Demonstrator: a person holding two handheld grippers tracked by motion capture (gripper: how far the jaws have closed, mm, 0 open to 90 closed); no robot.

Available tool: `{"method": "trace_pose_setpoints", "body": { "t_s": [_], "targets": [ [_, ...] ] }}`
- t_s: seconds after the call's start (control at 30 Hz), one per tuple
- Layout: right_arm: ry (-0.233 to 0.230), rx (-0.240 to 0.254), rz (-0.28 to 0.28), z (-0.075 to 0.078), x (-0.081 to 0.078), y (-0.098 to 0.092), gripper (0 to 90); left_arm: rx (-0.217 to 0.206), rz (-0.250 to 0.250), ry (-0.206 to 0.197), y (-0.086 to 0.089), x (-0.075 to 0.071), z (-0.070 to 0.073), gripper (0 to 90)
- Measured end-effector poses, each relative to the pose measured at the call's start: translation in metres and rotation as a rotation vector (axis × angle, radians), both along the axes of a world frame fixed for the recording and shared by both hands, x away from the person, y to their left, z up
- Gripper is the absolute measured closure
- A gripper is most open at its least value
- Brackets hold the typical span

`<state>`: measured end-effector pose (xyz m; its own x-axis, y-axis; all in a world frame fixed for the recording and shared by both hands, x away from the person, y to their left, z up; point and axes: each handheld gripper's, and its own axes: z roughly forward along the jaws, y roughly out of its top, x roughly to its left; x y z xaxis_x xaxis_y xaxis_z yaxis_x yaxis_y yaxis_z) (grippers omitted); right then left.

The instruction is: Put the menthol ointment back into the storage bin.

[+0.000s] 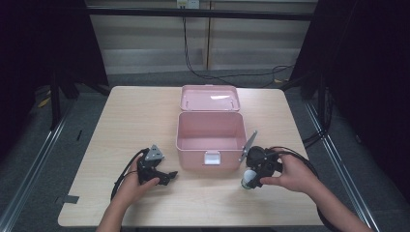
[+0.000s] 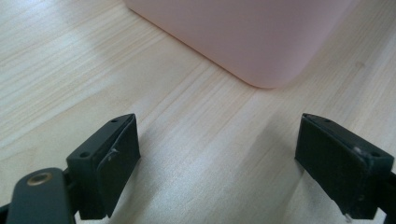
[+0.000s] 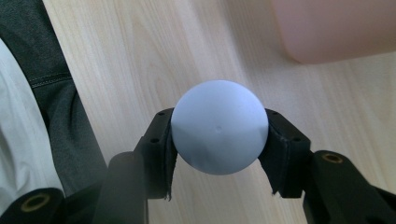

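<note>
Bench (image 1: 135, 121): pale wood grain, rounded corners, standing on grey floor (image 1: 43, 159).
Room: dark curtains at both sides, a light wall behind with black cables hanging.
Box (image 1: 211, 140): pink, lid open, in the middle of the bench.
Right claw (image 3: 219, 140): clamped on the ball (image 3: 219, 127), just right of the box front.
Left claw (image 2: 217, 163): jaws apart, nothing between them, low over the bench left of the box.

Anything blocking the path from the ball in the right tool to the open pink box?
Nothing visible. The right tool grips the ball just off the pink box's front right corner; its lid lies back and the inside looks empty.
</note>
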<state>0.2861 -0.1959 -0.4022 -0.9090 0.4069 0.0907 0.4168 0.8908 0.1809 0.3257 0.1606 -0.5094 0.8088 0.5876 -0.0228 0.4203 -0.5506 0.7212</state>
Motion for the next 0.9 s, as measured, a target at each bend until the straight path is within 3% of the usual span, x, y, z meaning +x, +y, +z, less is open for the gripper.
{"method": "trace_pose_setpoints", "body": {
  "t_s": [0.2,0.37,0.53,0.9],
  "targets": [
    [0.003,-0.022,0.000,0.019,0.005,0.002,50.1,-0.002,0.000,0.000,0.000,0.000,0.000,13.2],
    [-0.004,-0.001,-0.003,0.033,0.009,0.004,50.2,-0.006,0.003,-0.003,0.000,0.000,0.000,13.2],
    [0.000,-0.011,-0.008,0.042,0.013,0.008,50.2,-0.004,0.002,-0.005,0.000,0.000,0.000,13.2],
    [0.015,-0.027,-0.074,0.067,0.026,0.015,50.2,-0.003,0.002,-0.004,0.000,0.000,0.000,13.2]
  ]
}}
